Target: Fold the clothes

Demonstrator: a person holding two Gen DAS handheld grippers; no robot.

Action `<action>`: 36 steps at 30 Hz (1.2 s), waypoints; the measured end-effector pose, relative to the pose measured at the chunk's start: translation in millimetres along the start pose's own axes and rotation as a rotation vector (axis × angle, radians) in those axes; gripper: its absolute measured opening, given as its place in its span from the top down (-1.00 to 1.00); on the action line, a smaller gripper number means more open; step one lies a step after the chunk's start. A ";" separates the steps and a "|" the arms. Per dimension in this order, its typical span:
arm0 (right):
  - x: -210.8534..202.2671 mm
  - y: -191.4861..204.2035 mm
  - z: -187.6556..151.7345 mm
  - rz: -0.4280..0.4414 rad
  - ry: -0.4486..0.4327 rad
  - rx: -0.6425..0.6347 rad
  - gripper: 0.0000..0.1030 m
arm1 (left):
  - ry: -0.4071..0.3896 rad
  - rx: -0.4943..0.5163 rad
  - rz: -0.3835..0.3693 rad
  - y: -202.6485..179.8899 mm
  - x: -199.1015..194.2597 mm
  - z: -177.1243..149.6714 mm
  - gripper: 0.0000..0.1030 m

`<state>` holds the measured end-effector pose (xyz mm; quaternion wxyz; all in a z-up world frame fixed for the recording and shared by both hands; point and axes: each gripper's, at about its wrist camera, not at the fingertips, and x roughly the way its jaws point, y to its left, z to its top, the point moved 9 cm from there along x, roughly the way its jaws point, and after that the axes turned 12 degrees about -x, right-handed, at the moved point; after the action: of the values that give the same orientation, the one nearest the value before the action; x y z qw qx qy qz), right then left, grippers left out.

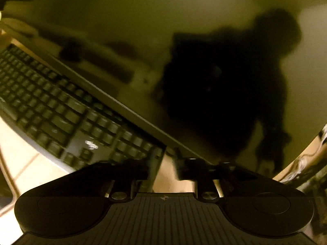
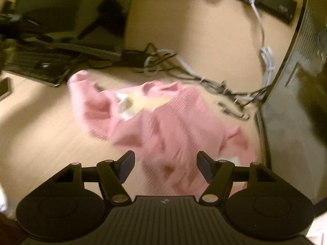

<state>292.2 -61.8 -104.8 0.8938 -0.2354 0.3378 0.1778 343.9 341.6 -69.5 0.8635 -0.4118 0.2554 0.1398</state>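
1. Left view: your left hand-held gripper (image 1: 163,168) points at a dark monitor (image 1: 204,40) close ahead, with a keyboard (image 1: 61,110) ahead to its left. Its fingers are dark and blurred against the screen, so you cannot tell whether they are spread or closed. No clothing shows here.
2. Right view: your right hand-held gripper (image 2: 165,168) is released, jaws wide apart, nothing between them but the garment below.
3. The pink top (image 2: 163,122) lies crumpled on the surface (image 2: 40,122), just ahead of and under the fingers.
4. Tangled cables (image 2: 184,71) lie beyond it; a computer tower (image 2: 296,102) stands to the right.
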 end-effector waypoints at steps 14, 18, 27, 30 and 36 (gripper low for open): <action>-35.9 -142.2 124.8 -0.564 -0.223 -0.040 -0.05 | 0.328 0.413 -0.303 -107.6 -1.6 -161.1 -0.89; 6.7 -107.3 115.0 -0.101 -0.196 0.104 -0.05 | 0.395 0.482 -0.368 -144.9 21.7 -199.8 -0.90; 124.0 -70.4 12.8 0.226 0.100 0.328 -0.03 | 0.552 0.350 -0.163 -102.0 81.0 -219.6 -0.84; 104.7 -52.2 -6.6 0.309 0.110 0.365 -0.04 | 0.561 0.337 -0.151 -84.0 65.3 -212.8 -0.79; 47.7 15.7 -39.6 0.491 0.172 0.337 -0.04 | 0.610 0.410 -0.096 -48.8 12.4 -204.8 -0.79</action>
<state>297.9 -62.7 -168.5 0.8188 -0.0094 0.4835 0.3094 309.5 151.4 -153.8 0.8177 -0.2646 0.5042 -0.0843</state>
